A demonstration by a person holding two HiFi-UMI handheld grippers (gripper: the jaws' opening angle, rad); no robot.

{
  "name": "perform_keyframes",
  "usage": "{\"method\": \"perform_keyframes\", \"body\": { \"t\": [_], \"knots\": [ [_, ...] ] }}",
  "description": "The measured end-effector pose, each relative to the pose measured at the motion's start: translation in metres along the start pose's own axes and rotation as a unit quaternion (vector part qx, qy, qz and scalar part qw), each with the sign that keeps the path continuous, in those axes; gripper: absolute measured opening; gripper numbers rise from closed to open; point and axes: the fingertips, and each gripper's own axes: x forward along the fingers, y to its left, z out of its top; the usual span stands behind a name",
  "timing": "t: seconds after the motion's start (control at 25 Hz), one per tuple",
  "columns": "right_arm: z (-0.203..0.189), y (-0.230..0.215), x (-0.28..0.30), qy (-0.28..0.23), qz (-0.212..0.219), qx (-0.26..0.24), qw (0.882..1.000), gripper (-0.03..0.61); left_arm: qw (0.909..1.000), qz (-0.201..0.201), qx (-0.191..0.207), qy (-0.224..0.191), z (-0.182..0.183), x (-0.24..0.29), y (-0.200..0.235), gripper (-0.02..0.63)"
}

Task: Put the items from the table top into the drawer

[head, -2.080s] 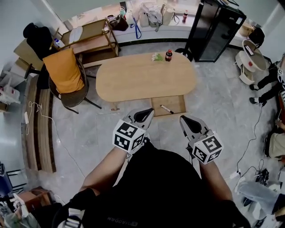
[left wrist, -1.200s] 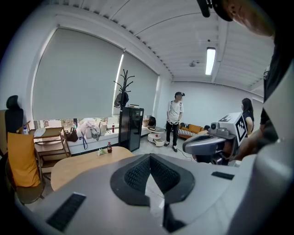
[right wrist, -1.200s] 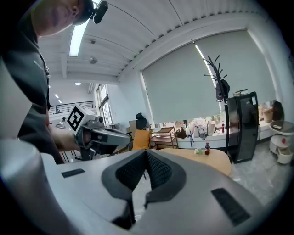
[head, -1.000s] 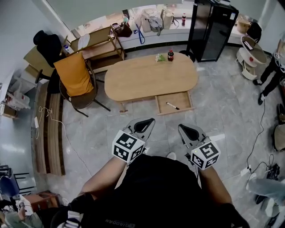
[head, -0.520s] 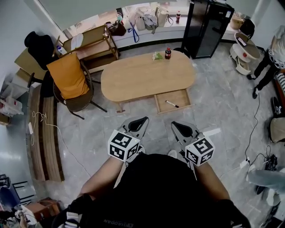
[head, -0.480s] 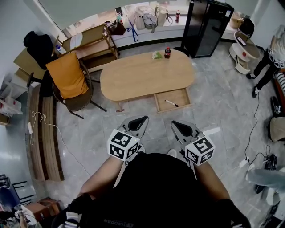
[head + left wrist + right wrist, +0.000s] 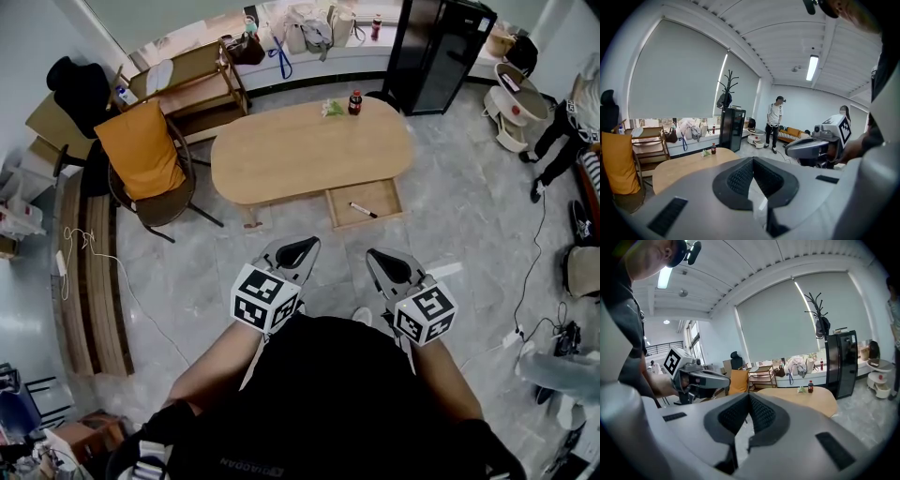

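An oval wooden table [image 7: 300, 155] stands ahead of me. At its far edge are a dark cola bottle [image 7: 355, 102] and a small green item [image 7: 332, 109]. The table's drawer [image 7: 379, 190] is pulled open towards me, with a black marker [image 7: 363, 209] lying inside. My left gripper [image 7: 300, 248] and right gripper [image 7: 387, 263] hang side by side close to my body, well short of the table, both shut with nothing held. The left gripper view shows the bottle [image 7: 713, 149] and the table [image 7: 679, 168] far off. In the right gripper view the bottle [image 7: 810, 387] is small and distant.
A chair with an orange cover [image 7: 141, 150] stands left of the table, and a wooden shelf [image 7: 183, 80] behind it. A black cabinet [image 7: 441, 52] is at the back right. A person [image 7: 775, 124] stands in the room's far part. Cables [image 7: 94, 248] lie on the floor at the left.
The head camera has shifted a little, so the table sits slightly differently in view. Both grippers stay shut near my body. Nothing on the table or in the drawer has moved.
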Motion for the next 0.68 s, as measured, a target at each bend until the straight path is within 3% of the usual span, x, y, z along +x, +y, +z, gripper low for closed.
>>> {"method": "perform_keyframes", "body": {
  "t": [0.68],
  "knots": [
    [-0.0009, -0.0039, -0.0001, 0.004, 0.0, -0.003, 1.0, 0.003, 1.0, 0.001, 0.002, -0.002, 0.0012, 0.0028, -0.0017, 0.002]
  ]
}}
